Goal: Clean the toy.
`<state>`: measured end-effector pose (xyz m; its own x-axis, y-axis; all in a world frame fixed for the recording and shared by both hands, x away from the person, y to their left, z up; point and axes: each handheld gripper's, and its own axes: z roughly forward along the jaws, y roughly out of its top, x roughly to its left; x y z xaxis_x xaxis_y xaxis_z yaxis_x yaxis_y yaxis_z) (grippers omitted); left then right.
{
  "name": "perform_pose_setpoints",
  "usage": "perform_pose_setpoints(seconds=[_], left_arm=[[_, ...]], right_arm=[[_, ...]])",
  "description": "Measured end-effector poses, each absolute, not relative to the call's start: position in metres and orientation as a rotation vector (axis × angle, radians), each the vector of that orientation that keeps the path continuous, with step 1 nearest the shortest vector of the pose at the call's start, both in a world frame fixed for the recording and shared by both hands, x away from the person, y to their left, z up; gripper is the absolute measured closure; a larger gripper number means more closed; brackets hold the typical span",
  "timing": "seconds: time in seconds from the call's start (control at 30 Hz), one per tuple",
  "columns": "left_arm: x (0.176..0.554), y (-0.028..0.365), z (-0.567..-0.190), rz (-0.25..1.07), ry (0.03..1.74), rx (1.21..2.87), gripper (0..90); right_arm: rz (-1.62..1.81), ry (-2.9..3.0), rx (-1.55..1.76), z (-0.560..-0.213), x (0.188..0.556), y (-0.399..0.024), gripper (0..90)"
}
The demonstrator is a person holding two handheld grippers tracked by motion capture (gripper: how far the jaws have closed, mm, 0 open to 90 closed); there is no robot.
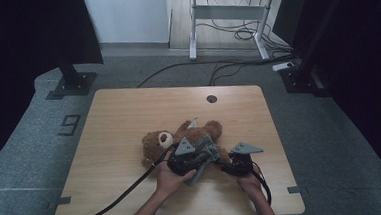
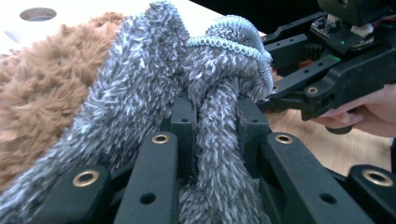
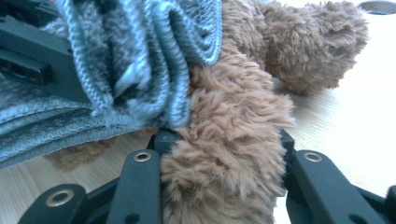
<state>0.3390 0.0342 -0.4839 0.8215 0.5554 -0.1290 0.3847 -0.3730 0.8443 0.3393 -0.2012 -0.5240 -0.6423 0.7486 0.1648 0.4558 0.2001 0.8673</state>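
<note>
Two hand-held grippers meet low and right of centre in the high view. Left hand-held gripper [image 2: 210, 116] is clamped on a fold of grey fuzzy sock [image 2: 140, 84]. Right hand-held gripper [image 3: 224, 154] is pinched on a brown plush leg of the teddy bear [image 3: 233, 140], just beside the sock's ribbed cuff. Teddy bear [image 1: 155, 142] lies on its back mid-surface, head toward the left of the frame. Wooden surface [image 1: 119, 117] has a cable hole [image 1: 211, 98] at upper centre. Black cable [image 1: 119, 197] trails to lower left. Desk [image 1: 233, 14] and floor cables behind.
</note>
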Motion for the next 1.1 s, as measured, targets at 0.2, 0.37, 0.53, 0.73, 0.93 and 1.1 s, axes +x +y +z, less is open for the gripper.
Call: perform_pose_setpoints(seconds=[0.2, 0.37, 0.53, 0.73, 0.93, 1.1], left_arm=[[0.335, 0.049, -0.483, 0.241, 0.706, 1.999, 73.1], [0.332, 0.086, -0.479, 0.278, 0.766, 1.944, 73.0], [0.33, 0.117, -0.477, 0.312, 0.82, 1.901, 73.0], [0.327, 0.144, -0.478, 0.292, 0.862, 1.86, 72.6], [0.33, 0.14, -0.484, 0.261, 0.861, 1.859, 72.4], [0.33, 0.14, -0.484, 0.258, 0.865, 1.858, 72.4]], right_arm=[[1.445, 2.192, 1.136, -0.525, 0.341, -0.205, 60.9], [1.447, 2.192, 1.121, -0.525, 0.341, -0.206, 60.9], [1.441, 2.197, 1.121, -0.525, 0.34, -0.207, 59.7], [1.44, 2.164, 1.124, -0.521, 0.338, -0.206, 43.2], [1.504, 2.121, 1.116, -0.489, 0.337, -0.203, 22.1], [1.491, 2.166, 1.085, -0.47, 0.355, -0.182, 16.3]])
